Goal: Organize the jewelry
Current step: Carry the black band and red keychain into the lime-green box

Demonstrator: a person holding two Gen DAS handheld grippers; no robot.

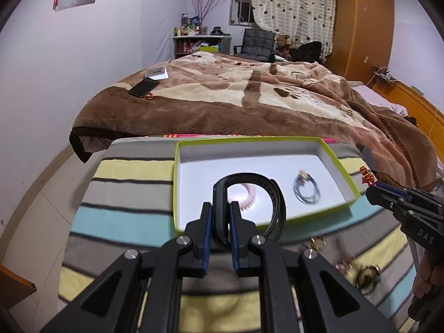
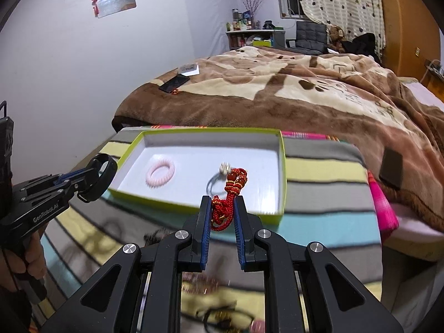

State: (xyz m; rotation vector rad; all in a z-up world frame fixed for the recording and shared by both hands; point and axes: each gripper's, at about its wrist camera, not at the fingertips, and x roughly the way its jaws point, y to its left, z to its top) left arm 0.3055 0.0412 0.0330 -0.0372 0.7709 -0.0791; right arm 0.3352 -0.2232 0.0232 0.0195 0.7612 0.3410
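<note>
A shallow white tray with a lime-green rim (image 1: 337, 163) (image 2: 283, 172) lies on a striped cloth. In it lie a pink coil ring (image 2: 161, 173) and a dark cord bracelet with a pale bead (image 1: 306, 188) (image 2: 222, 177). My left gripper (image 1: 221, 208) (image 2: 91, 179) is shut on a black wristband (image 1: 266, 194) and holds it over the tray's near edge. My right gripper (image 2: 223, 202) (image 1: 370, 187) is shut on a red braided cord with brown beads (image 2: 229, 194), just above the tray's near edge.
More loose jewelry (image 1: 358, 272) (image 2: 222, 316) lies on the striped cloth (image 1: 125, 222) near me. Behind the tray is a bed with a brown blanket (image 1: 249, 97), with a phone (image 1: 143, 87) and a card on it. A dark pad (image 2: 391, 170) lies at the right.
</note>
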